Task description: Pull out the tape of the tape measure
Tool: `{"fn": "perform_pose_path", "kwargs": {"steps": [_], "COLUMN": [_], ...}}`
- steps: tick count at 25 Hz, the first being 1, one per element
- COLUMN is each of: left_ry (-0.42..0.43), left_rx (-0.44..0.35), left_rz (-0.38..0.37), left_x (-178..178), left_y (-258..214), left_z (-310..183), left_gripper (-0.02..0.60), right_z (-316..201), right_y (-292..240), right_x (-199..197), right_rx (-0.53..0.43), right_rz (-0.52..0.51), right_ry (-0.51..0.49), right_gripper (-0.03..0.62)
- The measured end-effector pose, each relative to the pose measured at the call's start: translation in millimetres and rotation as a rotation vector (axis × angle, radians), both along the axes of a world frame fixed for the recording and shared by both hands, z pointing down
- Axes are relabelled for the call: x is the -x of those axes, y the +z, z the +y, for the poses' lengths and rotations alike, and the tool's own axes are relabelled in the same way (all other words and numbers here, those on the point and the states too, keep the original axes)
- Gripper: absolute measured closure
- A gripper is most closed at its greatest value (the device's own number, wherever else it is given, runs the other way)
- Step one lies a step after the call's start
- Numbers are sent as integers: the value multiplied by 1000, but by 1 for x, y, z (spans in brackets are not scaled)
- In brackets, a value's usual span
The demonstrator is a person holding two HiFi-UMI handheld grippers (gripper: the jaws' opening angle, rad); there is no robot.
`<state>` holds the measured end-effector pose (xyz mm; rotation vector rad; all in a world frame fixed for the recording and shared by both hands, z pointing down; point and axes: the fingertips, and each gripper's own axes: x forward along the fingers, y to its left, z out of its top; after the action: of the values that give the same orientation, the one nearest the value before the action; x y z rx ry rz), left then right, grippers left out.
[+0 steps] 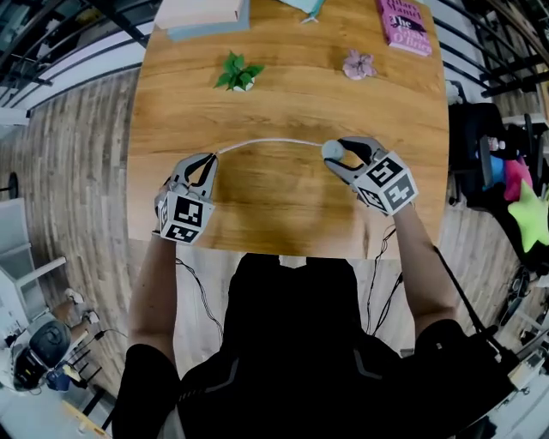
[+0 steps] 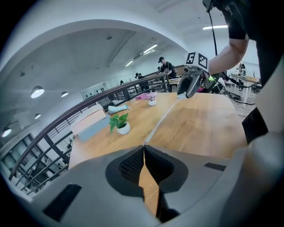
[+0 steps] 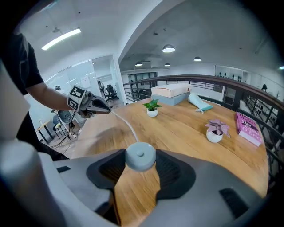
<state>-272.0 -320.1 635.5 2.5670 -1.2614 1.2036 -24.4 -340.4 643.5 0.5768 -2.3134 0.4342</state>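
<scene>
Right gripper (image 1: pixel 337 156) clamped on round tape measure (image 3: pixel 140 156); left gripper (image 2: pixel 144 150), jaws together, pinching tape (image 1: pixel 266 141) end; tape arcs between them above table (image 1: pixel 283 206).

pink book (image 1: pixel 403 26), cover lettering too blurred to read

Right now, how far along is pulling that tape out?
Done: a long stretch of tape is out, curving above the table. In hand: the left gripper pinches its end, the right gripper clamps the round case. Left: perhaps pulling more; how much remains inside is hidden.
</scene>
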Motion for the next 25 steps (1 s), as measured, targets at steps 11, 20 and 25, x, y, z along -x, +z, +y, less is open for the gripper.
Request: {"fn": "perform_pose_path", "kwargs": {"steps": [11,20,25], "left_ry": [-32,-49,-68], "left_rx": [101,181,206], "left_rz": [-19,-11,46], "left_x": [8,10,12], "left_y": [65,92,94], "left_z": [2,6,4], "left_gripper": [548,548,546], "right_z": [2,-1,0], "right_y": [70,91,94], "right_x": [-1,1,2], "right_rx": [40,49,17], "right_rz": [30,44,84], "right_ry": [22,25,-13], "right_gripper": [370,370,368]}}
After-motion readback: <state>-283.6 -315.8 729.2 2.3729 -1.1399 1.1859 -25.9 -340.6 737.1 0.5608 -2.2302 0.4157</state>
